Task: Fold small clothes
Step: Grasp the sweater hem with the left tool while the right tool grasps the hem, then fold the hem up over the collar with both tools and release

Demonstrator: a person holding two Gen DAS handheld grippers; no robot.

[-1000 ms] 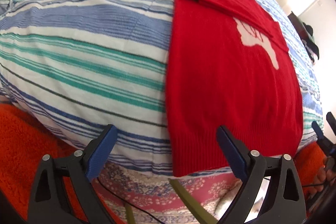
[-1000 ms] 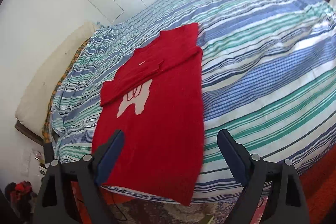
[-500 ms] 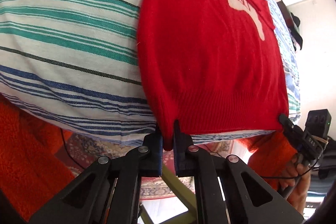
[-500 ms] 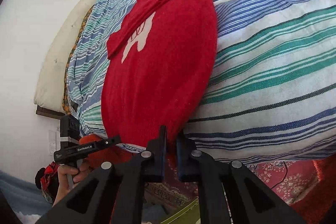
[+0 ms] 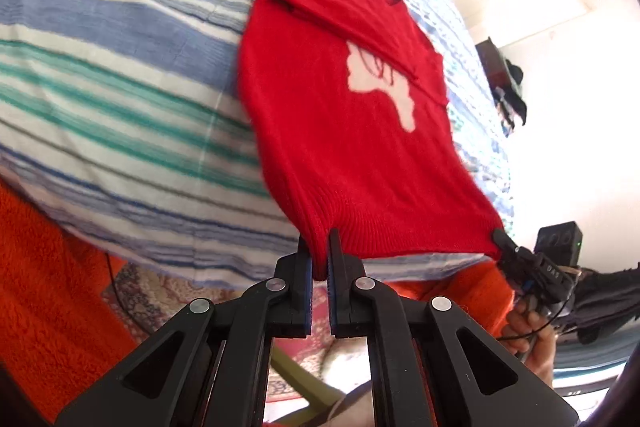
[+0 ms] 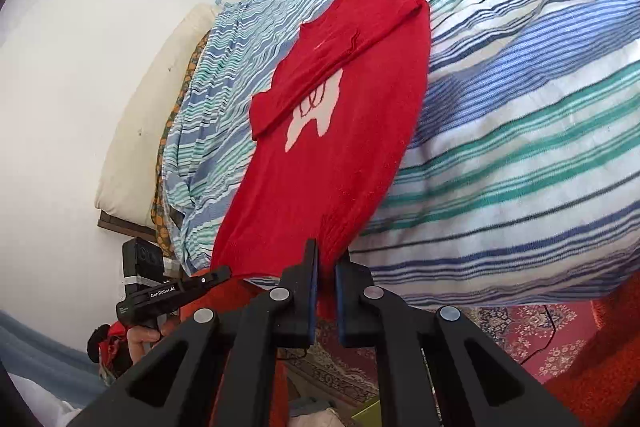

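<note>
On the striped blue, green and white bed cover (image 5: 120, 75) lies the red knitted jumper with a white motif (image 5: 340, 131), long axis running away from both claws. Left claw (image 5: 318, 259) and right claw (image 6: 326, 263) each pinch a hem corner, probably lifted, collar farthest off.

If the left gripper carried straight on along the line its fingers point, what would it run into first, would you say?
The left gripper is already shut on the hem of the red sweater, so it would push into that knit first, then probably the striped bedcover beneath; depth there is hard to judge.
</note>
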